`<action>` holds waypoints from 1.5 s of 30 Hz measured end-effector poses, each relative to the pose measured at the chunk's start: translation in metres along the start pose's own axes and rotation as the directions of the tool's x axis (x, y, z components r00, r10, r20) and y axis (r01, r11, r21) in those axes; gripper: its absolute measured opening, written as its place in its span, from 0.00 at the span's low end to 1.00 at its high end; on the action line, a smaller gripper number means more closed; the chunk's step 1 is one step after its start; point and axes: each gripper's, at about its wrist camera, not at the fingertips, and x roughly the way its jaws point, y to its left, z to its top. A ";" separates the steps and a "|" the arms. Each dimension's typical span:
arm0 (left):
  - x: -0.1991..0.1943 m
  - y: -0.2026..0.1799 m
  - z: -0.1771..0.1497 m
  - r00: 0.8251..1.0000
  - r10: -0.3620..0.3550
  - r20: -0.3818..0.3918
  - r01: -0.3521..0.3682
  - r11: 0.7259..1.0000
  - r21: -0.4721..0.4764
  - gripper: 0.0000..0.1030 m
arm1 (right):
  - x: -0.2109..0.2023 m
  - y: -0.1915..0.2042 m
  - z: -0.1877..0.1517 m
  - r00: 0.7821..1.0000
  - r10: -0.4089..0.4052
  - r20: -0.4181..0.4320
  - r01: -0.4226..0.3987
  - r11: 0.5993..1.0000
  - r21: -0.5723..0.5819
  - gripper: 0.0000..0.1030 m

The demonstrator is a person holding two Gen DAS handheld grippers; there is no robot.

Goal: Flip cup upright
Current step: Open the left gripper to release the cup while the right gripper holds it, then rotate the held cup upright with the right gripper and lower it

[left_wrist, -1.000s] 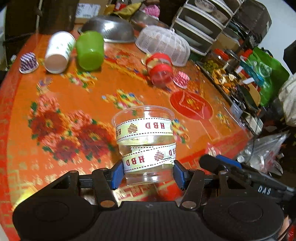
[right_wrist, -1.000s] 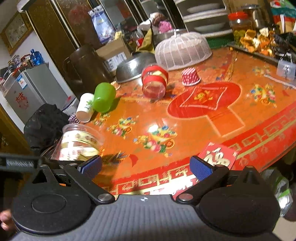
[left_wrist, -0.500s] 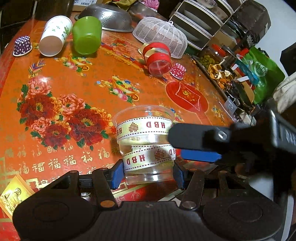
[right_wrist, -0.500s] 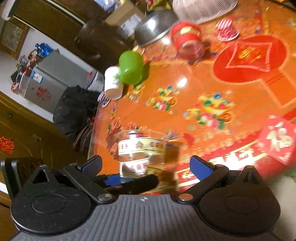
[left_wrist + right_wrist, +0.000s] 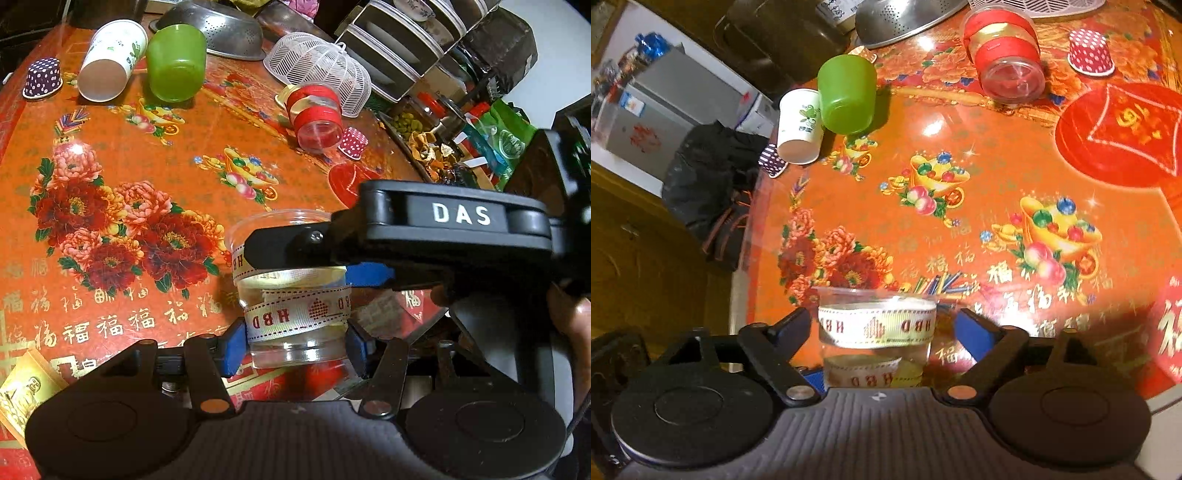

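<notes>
A clear plastic cup wrapped in white "HBD" ribbon stands upright, mouth up, near the front edge of the orange table. My left gripper is shut on its lower part. My right gripper is open, with its fingers on either side of the cup's upper band, close but apart from it. In the left wrist view the right gripper's body crosses in front of the cup's rim from the right.
Lying on their sides farther back are a green cup, a white paper cup and a red-banded clear cup. Two small dotted cups, a metal colander and a white mesh cover stand behind.
My right gripper has swung in from the right and now straddles the cup's upper part. My left gripper has kept its hold on the cup.
</notes>
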 end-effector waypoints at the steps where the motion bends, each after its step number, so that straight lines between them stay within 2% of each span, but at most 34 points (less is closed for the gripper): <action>1: 0.000 0.001 0.000 1.000 -0.003 -0.001 0.003 1.000 -0.002 0.57 | 0.002 0.001 0.002 1.000 -0.009 -0.005 0.008 1.000 -0.007 0.80; 8: -0.001 0.003 -0.001 1.000 -0.011 -0.001 0.011 1.000 -0.004 0.57 | 0.011 0.009 0.006 0.999 -0.023 -0.023 0.022 0.999 -0.025 0.68; 18: -0.004 0.000 -0.002 1.000 -0.003 0.005 0.003 1.000 0.026 0.60 | 0.008 0.012 0.004 1.000 -0.023 -0.010 0.023 0.999 -0.038 0.66; 19: -0.005 -0.001 -0.003 1.000 0.003 0.008 -0.003 0.999 0.037 0.68 | 0.008 0.012 0.003 1.000 -0.022 -0.010 0.021 0.999 -0.039 0.66; 20: -0.006 -0.003 -0.004 1.000 -0.001 0.010 0.000 0.999 0.049 0.82 | 0.008 0.013 0.003 1.000 -0.022 -0.007 0.022 0.999 -0.040 0.66; 22: -0.008 -0.005 -0.008 1.000 -0.006 0.011 0.005 0.998 0.064 0.87 | 0.007 0.013 0.002 1.000 -0.012 -0.006 0.012 0.999 -0.038 0.66; 25: -0.014 -0.004 -0.015 1.000 0.009 0.010 -0.010 0.995 0.095 0.87 | 0.004 0.014 0.000 1.000 -0.003 0.001 0.003 0.999 -0.037 0.66; 28: -0.027 0.006 -0.021 1.000 -0.001 0.024 -0.001 0.996 0.087 0.87 | 0.000 0.012 -0.001 1.000 0.005 0.009 -0.004 0.999 -0.034 0.66; 33: -0.055 0.027 -0.024 0.994 -0.033 0.107 0.028 0.998 0.049 0.87 | -0.007 0.010 -0.001 0.999 0.019 0.039 -0.018 0.999 -0.032 0.66; 38: -0.071 0.033 -0.022 0.982 -0.061 0.177 0.051 0.997 0.057 0.87 | -0.016 0.014 -0.005 0.993 -0.006 0.122 0.014 0.998 -0.067 0.66; 45: -0.066 0.034 -0.019 0.983 -0.089 0.163 0.079 0.995 0.065 0.87 | -0.024 0.015 -0.008 0.978 -0.038 0.205 0.059 0.993 -0.100 0.63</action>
